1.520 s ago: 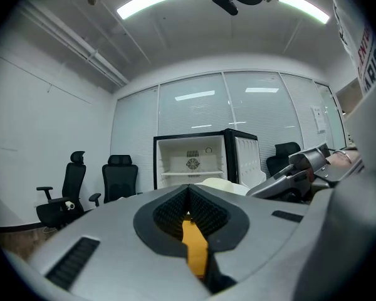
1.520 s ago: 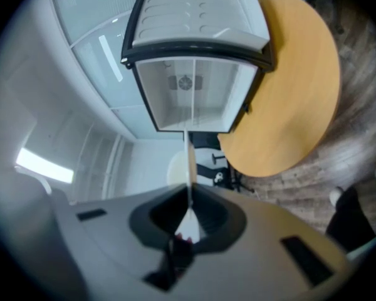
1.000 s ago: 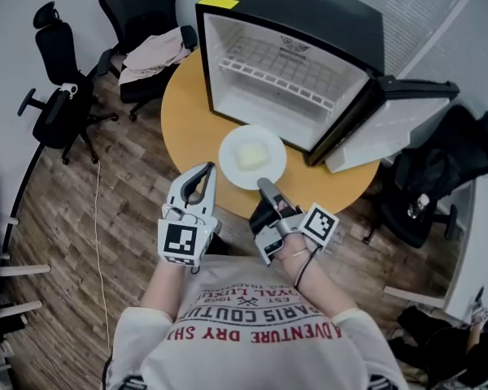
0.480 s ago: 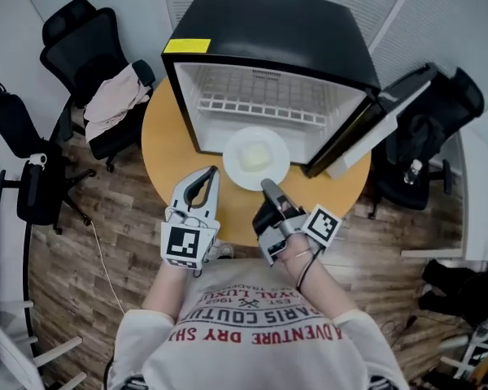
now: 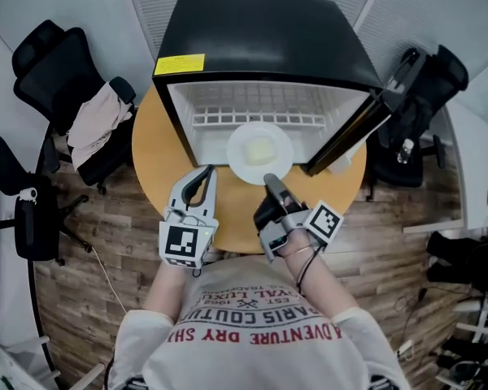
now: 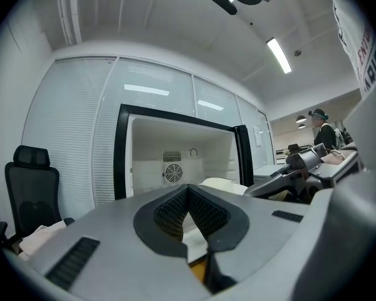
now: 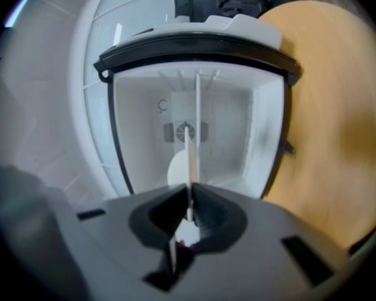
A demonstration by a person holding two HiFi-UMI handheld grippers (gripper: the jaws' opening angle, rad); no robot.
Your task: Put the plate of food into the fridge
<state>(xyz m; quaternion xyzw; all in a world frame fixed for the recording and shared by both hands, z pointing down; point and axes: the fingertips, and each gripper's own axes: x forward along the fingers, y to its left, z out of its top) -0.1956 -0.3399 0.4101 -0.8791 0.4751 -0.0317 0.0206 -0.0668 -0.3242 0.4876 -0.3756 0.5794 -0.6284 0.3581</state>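
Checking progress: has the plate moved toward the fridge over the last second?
Yes. The plate, gripped by the right gripper, has moved forward. It was just short of the fridge opening, and now its far edge reaches into the open front.

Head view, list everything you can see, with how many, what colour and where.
fridge: one, black with a white inside, on the table, open
fridge door: one, black-edged, swung out to the right
wire shelf: one, white, inside the fridge
label: one, yellow, on the fridge top
table: one, round, wood-coloured, centre
plate: one, white, at the fridge's open front
food: one piece, pale yellow, on the plate
office chairs: at least three, black, left and right of the table
garment: one, pale, draped on a left chair
left gripper: one, grey, shut, empty, above the table's near edge
right gripper: one, dark, shut on the plate's near rim
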